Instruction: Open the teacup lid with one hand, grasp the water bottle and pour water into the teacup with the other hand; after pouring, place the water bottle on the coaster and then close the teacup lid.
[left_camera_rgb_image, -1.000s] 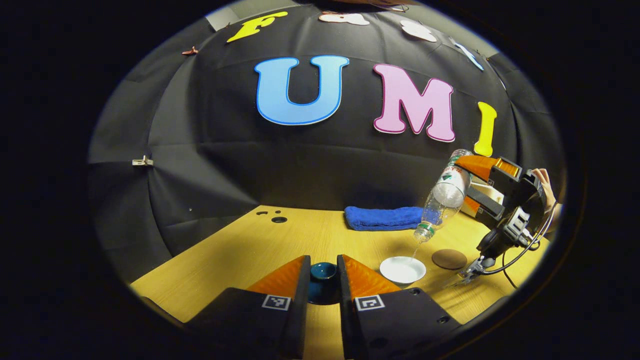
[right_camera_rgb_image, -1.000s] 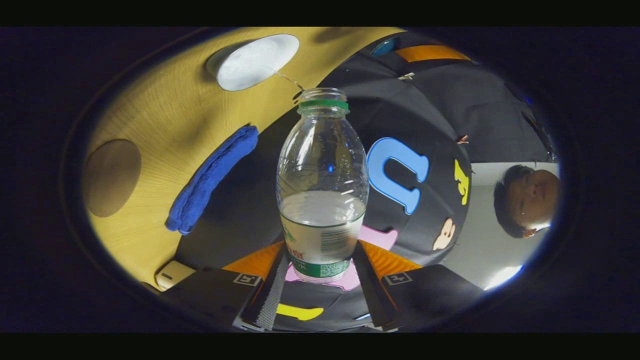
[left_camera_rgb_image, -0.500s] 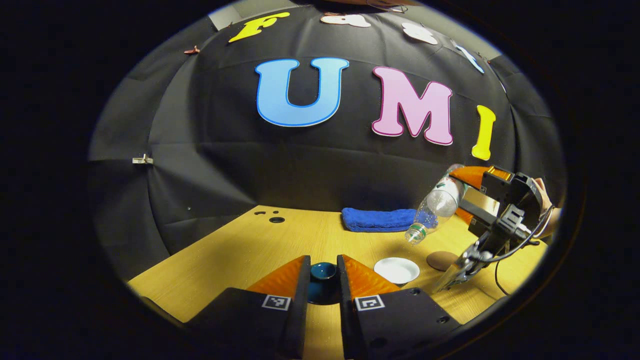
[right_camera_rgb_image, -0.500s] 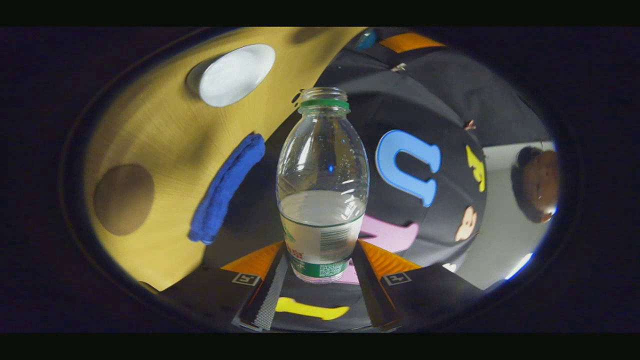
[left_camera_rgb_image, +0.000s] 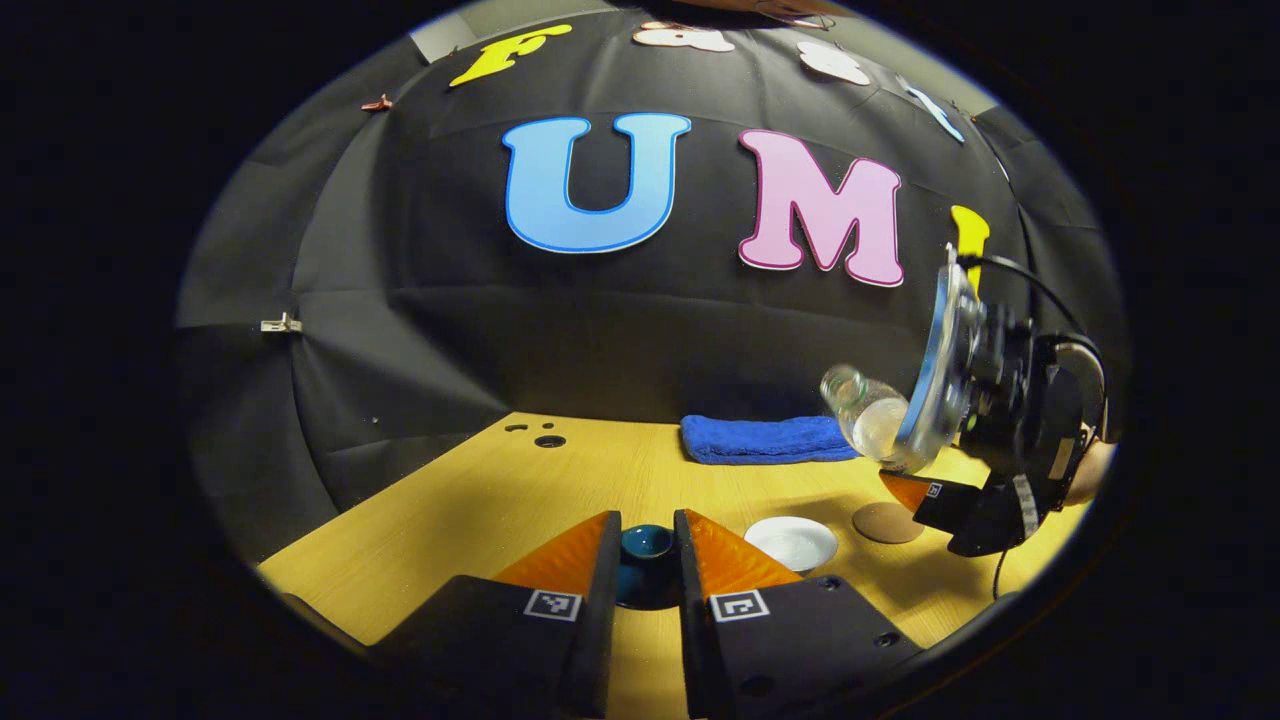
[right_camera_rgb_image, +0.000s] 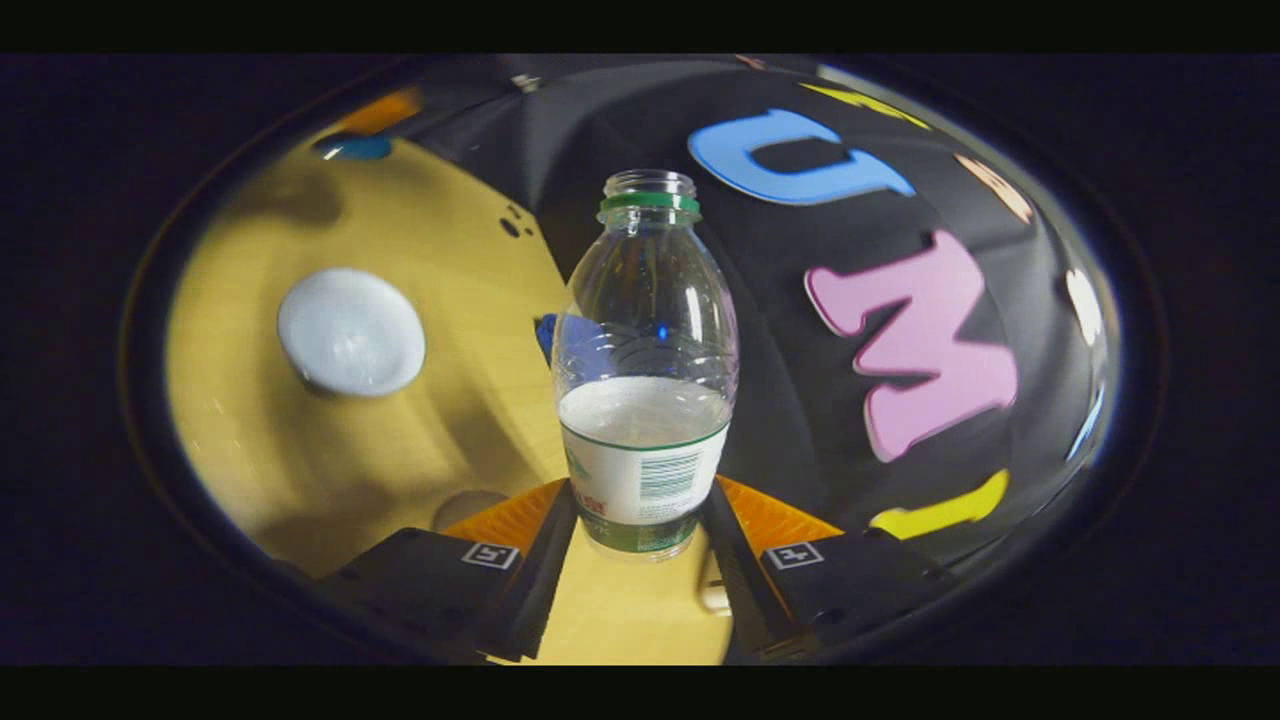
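In the left gripper view we see our left tongs (left_camera_rgb_image: 647, 560) closed narrow on the dark blue teacup lid (left_camera_rgb_image: 646, 545), both fingers pressing its sides, held low over the wooden counter (left_camera_rgb_image: 480, 500). Just to the right of these tongs sits the open white teacup (left_camera_rgb_image: 791, 542), and beyond it the round brown coaster (left_camera_rgb_image: 887, 522). A folded blue towel (left_camera_rgb_image: 765, 439) lies farther ahead near the booth wall. Our right tongs (right_camera_rgb_image: 640, 540) clasp the water bottle (right_camera_rgb_image: 645, 400) at its labelled base, neck pointing away from them, uncapped and partly full. In the right gripper view the teacup lies to the left of these tongs, well apart from the bottle mouth.
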